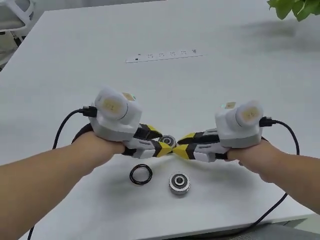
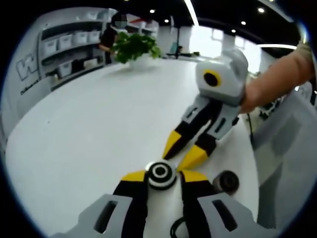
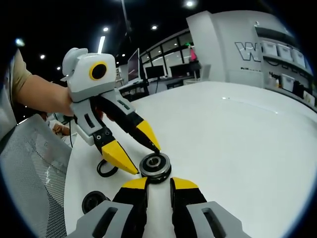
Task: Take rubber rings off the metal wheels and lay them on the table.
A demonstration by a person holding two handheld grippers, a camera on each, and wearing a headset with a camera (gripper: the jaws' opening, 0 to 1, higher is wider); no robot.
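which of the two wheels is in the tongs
The wheel clamped in the left tongs; the other wheel lies free on the table by the loose rubber ring.

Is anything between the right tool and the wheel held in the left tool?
Nothing visible. The right tool sits tip-first just by the wheel clamped in the left tool, no object between them.

- Head view: bright, even overhead light on the white tabletop [image 1: 225, 75]; shadows are soft and pale, the clearest by its far right corner.
- Gripper views: ceiling lights [image 2: 190, 12] glare against the dark above, and a window [image 2: 210, 39] washes out white.
- Fisheye bending curves the tabletop's edges there; the metal wheel [image 2: 161, 174] between the jaws looks slightly soft, the background shelves [image 2: 69, 44] blurred.
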